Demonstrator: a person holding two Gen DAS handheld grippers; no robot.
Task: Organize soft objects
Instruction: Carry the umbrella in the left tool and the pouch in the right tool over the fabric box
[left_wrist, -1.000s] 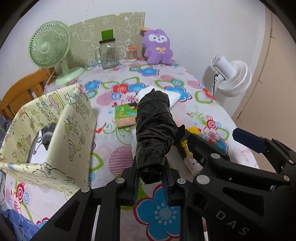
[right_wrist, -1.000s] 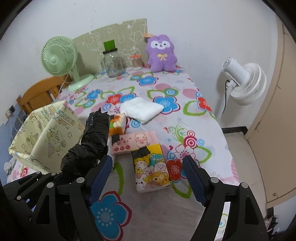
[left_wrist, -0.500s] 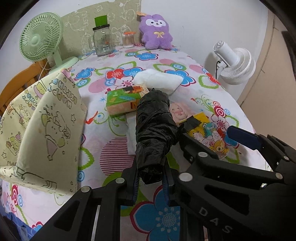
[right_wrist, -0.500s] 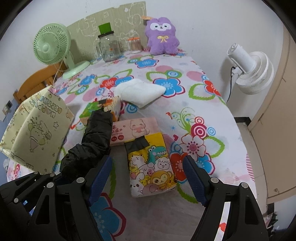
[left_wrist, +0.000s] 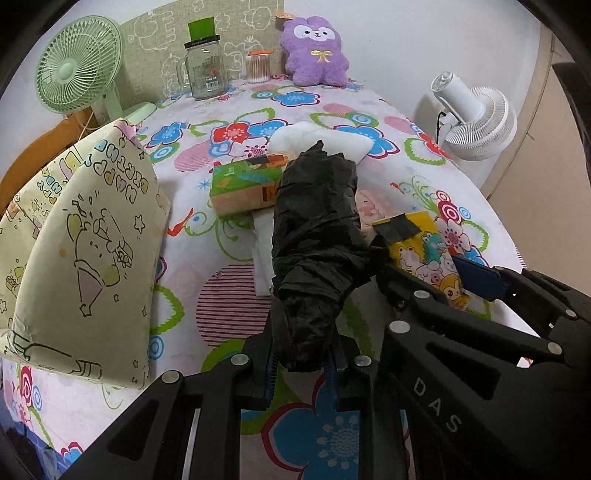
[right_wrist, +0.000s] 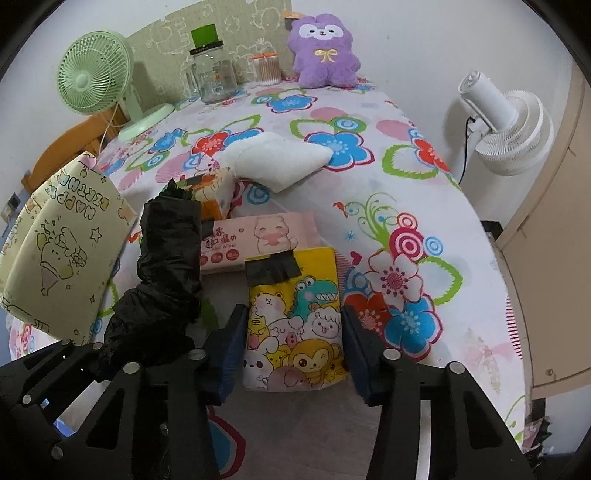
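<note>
My left gripper (left_wrist: 301, 363) is shut on a black plastic-wrapped roll (left_wrist: 316, 236), held above the flowered table; it also shows in the right wrist view (right_wrist: 166, 258). My right gripper (right_wrist: 293, 345) is open, its fingers either side of a yellow cartoon tissue pack (right_wrist: 295, 317) lying on the table; that pack also shows in the left wrist view (left_wrist: 424, 251). A pink wipes pack (right_wrist: 258, 240), a green-orange tissue pack (left_wrist: 243, 184) and a white folded cloth (right_wrist: 280, 160) lie beyond. A yellow-green patterned gift bag (left_wrist: 81, 243) stands at the left.
At the table's far end stand a green desk fan (left_wrist: 77, 70), a glass jar (left_wrist: 205, 66), a cotton-swab box (left_wrist: 258, 66) and a purple plush toy (left_wrist: 316, 51). A white floor fan (right_wrist: 506, 125) stands off the right edge. A wooden chair (right_wrist: 70, 147) is behind the bag.
Both grippers have moved forward and down over the table. The right gripper's fingers now straddle the yellow tissue pack. The left still holds the black roll.
</note>
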